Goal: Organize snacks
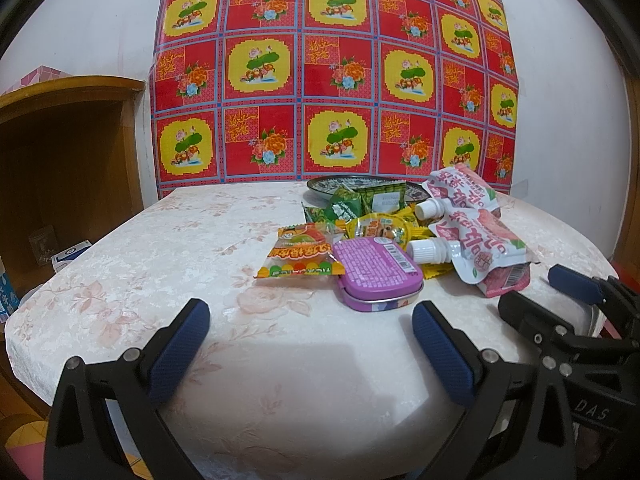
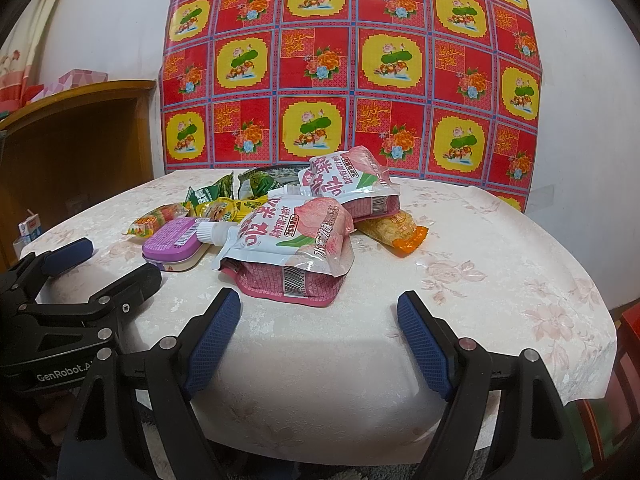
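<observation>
A pile of snacks lies on the table (image 1: 160, 264). A purple tin (image 1: 376, 276) is nearest, also in the right wrist view (image 2: 172, 242). Beside it lie an orange candy packet (image 1: 300, 256), green packets (image 1: 344, 206), a yellow jelly cup (image 1: 380, 230) and two pink spouted pouches (image 1: 480, 248) (image 2: 296, 240). A dark plate (image 1: 356, 184) stands behind the pile. An orange-yellow packet (image 2: 400, 230) lies right of the pouches. My left gripper (image 1: 310, 322) is open and empty, short of the tin. My right gripper (image 2: 318, 314) is open and empty, just before the near pouch.
A wooden cabinet (image 1: 60, 160) stands left of the table. A red and yellow patterned sheet (image 1: 332, 72) hangs on the wall behind. The tablecloth edge (image 2: 592, 364) hangs over at the right. A small carton (image 2: 30, 226) stands at the far left.
</observation>
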A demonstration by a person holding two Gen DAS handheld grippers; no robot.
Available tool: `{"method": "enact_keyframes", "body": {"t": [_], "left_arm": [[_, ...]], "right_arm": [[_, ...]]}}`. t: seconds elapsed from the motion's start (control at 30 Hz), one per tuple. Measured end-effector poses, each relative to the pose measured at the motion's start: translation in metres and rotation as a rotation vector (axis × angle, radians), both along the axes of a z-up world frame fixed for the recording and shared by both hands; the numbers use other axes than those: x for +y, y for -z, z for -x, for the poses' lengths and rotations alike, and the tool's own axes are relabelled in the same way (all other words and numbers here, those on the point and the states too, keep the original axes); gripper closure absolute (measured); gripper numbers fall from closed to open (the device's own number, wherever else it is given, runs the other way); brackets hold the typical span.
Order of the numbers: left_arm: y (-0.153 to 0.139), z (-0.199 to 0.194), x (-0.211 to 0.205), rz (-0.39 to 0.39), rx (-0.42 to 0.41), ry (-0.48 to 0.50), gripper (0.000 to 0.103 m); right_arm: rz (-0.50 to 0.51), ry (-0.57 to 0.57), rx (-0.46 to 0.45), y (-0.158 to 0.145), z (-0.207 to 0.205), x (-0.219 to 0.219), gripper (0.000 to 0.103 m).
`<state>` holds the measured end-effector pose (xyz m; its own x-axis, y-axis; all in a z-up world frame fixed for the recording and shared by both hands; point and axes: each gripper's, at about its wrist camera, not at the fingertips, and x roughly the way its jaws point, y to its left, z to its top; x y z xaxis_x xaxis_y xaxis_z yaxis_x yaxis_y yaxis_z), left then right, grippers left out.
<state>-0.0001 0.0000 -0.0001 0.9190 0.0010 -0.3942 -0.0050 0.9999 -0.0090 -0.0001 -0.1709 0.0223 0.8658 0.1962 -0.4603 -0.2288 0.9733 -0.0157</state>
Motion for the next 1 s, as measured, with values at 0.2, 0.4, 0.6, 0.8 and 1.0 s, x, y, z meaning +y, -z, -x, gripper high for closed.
{"method": "enact_keyframes", "body": {"t": [0.2,0.4,0.6,0.8,1.0], "left_arm": [[0.0000,0.0000,0.0001,0.000,0.000,0.000,0.001],[0.0000,0.0000,0.0000,-0.001,0.000,0.000,0.001],[0.0001,0.0003,0.0005,0.000,-0.001,0.001,0.001],[-0.0014,0.0086,0.0012,0.004,-0.018,0.015,0.001],[0.0009,0.0070,0.0012,0.005,-0.034,0.022,0.000]], "right_arm": [[0.000,0.000,0.000,0.0001,0.0000,-0.0001,0.021],[0.000,0.000,0.000,0.0002,0.0000,-0.0001,0.021],[0.000,0.000,0.000,0.0008,-0.0003,0.0003,0.021],[0.002,0.004,0.000,0.0013,-0.0019,0.0040,0.021],[-0.011,-0.013,0.001,0.0008,0.0020,-0.0017,0.020]]}}
